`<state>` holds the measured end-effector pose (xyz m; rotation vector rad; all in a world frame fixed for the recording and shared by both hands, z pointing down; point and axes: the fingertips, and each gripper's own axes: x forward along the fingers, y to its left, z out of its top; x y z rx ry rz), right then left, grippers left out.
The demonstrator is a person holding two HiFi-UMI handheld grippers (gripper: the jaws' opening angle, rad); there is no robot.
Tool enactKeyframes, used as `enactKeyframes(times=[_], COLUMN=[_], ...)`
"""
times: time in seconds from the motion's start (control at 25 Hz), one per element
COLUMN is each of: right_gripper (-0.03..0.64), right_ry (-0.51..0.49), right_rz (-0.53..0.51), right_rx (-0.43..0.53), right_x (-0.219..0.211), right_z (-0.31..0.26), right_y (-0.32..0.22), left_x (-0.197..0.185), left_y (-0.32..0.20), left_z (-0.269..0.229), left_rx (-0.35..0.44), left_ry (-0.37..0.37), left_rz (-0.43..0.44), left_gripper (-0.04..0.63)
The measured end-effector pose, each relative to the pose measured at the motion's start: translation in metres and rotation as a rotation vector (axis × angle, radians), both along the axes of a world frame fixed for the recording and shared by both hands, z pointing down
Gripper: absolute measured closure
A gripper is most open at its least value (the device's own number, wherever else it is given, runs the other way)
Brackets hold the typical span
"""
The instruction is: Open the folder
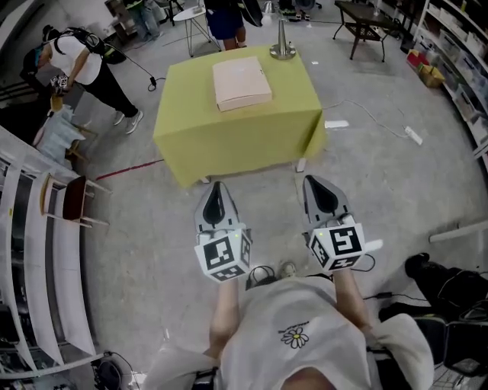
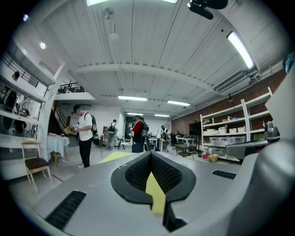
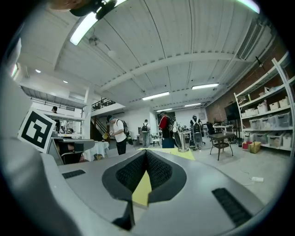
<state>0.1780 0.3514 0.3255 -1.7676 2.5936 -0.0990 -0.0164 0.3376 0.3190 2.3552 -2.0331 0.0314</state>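
Observation:
A closed beige folder [image 1: 241, 83] lies flat on the yellow-green table [image 1: 229, 137], well ahead of both grippers. My left gripper [image 1: 216, 195] hangs level in front of the table's near edge, jaws shut and empty. My right gripper [image 1: 316, 189] is held beside it, also shut with nothing between its tips. In the left gripper view the black pads [image 2: 162, 174] meet at the tip [image 2: 150, 154], with the yellow table top [image 2: 115, 156] far beyond. The right gripper view shows the same closed tip [image 3: 146, 151] and the table [image 3: 182, 154] in the distance.
A metal stand [image 1: 282, 44] rises at the table's far right corner. A wooden chair [image 1: 70, 199] and shelving [image 1: 30, 251] are at the left, a dark table [image 1: 366, 23] at the far right. People stand beyond the table [image 1: 84, 72]. Cables [image 1: 377, 118] lie on the floor.

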Motion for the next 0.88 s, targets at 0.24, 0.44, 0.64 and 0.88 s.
enactKeyframes(times=[0.24,0.44,0.64,0.88], right_gripper=[0.606,0.606,0.604,0.605], right_ry=[-0.054,-0.039,-0.02,0.023], right_rz=[-0.026,-0.025,-0.022,0.028], right_rx=[-0.021,-0.024,-0.025,-0.02], right_x=[0.012,0.014,0.011,0.018], right_z=[0.01,0.022,0.032,0.026], right_y=[-0.01,-0.03,-0.083,-0.187], left_x=[-0.002,-0.001,0.002,0.006], left_y=[-0.009,-0.029,-0.089,-0.201], left_z=[0.012,0.019,0.034,0.034], left_rx=[-0.048,-0.045,-0.041,-0.063], left_ry=[0.142,0.123,0.107,0.269], left_rz=[-0.03,-0.043,-0.025,0.031], left_gripper=[0.58,0.58,0.58,0.58])
